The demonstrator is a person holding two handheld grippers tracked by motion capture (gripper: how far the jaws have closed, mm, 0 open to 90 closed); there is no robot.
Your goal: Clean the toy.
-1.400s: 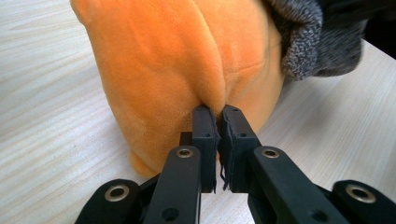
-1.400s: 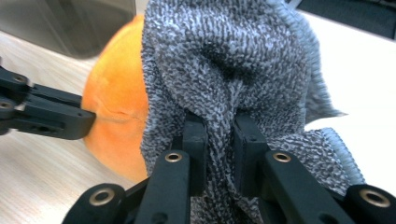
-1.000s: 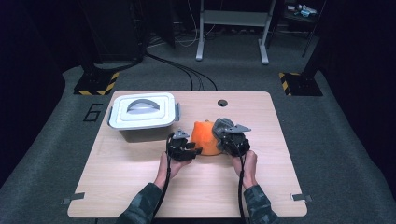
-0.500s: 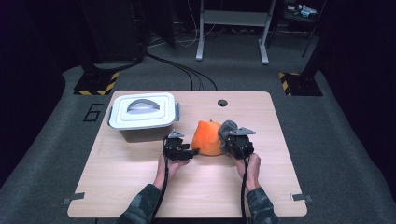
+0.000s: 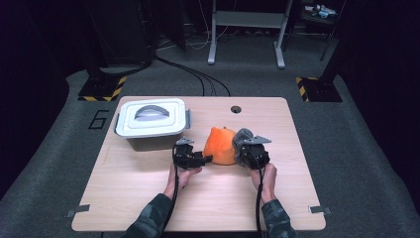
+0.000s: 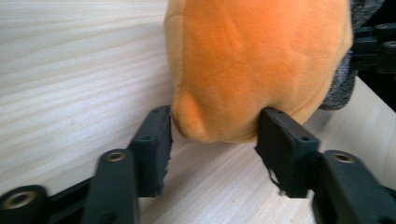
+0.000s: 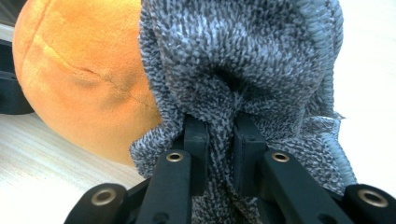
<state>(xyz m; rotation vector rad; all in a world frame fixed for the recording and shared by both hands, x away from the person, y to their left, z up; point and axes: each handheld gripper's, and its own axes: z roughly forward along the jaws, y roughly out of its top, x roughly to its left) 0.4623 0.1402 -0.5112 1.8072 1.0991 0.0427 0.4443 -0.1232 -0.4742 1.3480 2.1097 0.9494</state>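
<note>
The round orange plush toy (image 6: 257, 65) sits on the pale wooden table (image 5: 148, 198), its lower bulge between the left claw's (image 6: 215, 140) half-spread jaws, which have just been closing and touch it on both sides. Beyond the toy, the right claw (image 7: 219, 135) pinches a grey knitted cloth (image 7: 243, 60) draped against the plush

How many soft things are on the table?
2: an orange plush toy at the middle, and a grey cloth touching its right side. The closed box may hide more.
</note>
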